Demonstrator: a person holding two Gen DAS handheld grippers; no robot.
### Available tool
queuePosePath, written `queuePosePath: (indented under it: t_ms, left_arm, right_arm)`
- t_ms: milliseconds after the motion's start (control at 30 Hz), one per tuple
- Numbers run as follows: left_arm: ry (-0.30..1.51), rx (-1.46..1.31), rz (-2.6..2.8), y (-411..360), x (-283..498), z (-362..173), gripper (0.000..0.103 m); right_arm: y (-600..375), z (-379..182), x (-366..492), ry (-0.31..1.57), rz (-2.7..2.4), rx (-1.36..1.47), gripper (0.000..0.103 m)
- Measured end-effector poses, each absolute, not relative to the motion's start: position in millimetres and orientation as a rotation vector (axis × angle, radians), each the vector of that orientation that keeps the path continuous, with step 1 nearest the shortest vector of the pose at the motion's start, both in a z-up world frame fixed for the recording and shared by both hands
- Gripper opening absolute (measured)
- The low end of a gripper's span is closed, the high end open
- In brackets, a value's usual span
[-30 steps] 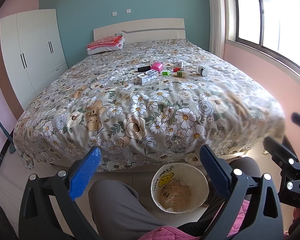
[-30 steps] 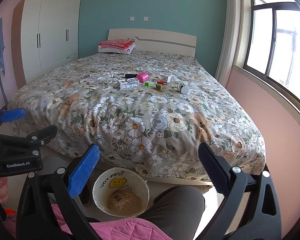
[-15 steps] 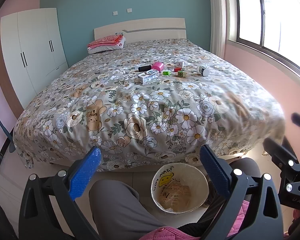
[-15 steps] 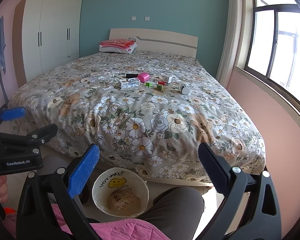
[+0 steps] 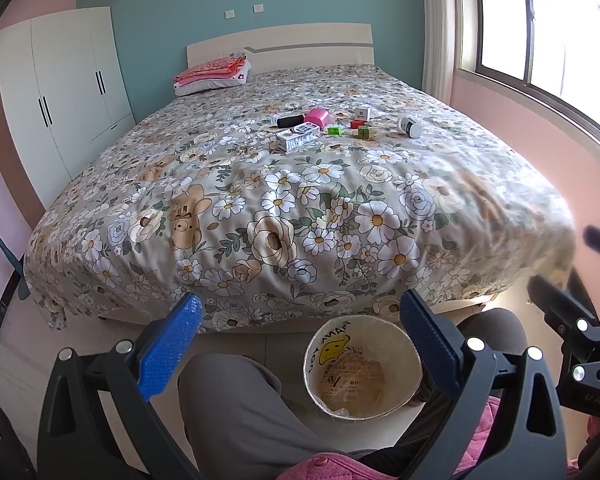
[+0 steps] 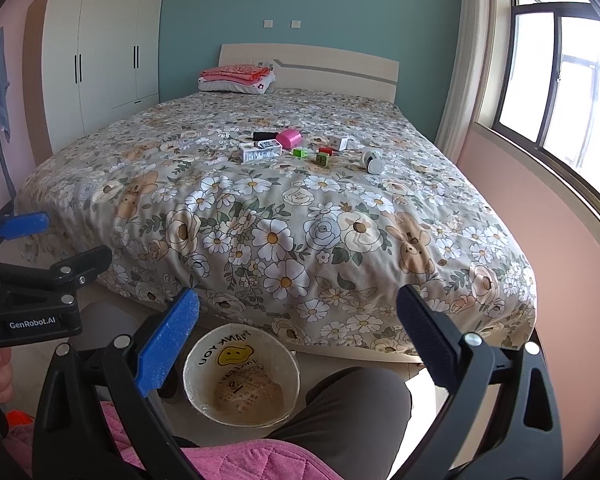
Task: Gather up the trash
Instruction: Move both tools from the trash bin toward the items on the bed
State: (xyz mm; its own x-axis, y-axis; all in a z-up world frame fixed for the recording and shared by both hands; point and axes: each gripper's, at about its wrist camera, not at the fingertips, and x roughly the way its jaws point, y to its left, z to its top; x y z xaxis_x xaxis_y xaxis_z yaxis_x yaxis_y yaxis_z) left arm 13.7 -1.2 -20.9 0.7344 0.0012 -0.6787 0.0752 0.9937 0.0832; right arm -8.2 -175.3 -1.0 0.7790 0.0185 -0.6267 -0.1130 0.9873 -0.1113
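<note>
Several small pieces of trash lie mid-bed: a white box (image 5: 298,139), a pink box (image 5: 317,116), a black tube (image 5: 289,121), green cubes (image 5: 334,131), a small white carton (image 5: 362,112) and a white bottle (image 5: 410,125); they also show in the right wrist view, the white box (image 6: 260,151) among them. A lined waste bin (image 5: 364,368) stands on the floor between my knees, also in the right wrist view (image 6: 242,376). My left gripper (image 5: 300,344) and right gripper (image 6: 298,344) are open, empty, held low over the bin.
The flowered bed (image 5: 300,208) fills the middle. A white wardrobe (image 5: 60,92) stands at left, a window (image 5: 540,32) at right. Folded pink bedding (image 5: 214,76) lies by the headboard. My legs (image 5: 240,412) are beside the bin.
Both views have risen and tilted very slightly; the grippers stay open and hold nothing.
</note>
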Motion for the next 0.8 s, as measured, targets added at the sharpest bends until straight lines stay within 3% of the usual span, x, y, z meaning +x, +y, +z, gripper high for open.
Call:
queuePosePath:
  t_ms: [800]
  left_arm:
    - [0.769,0.042,-0.033,2,173,-5,0.100]
  right_arm:
    - [-226,24,142,0.679,-0.024,-0.079,0.096]
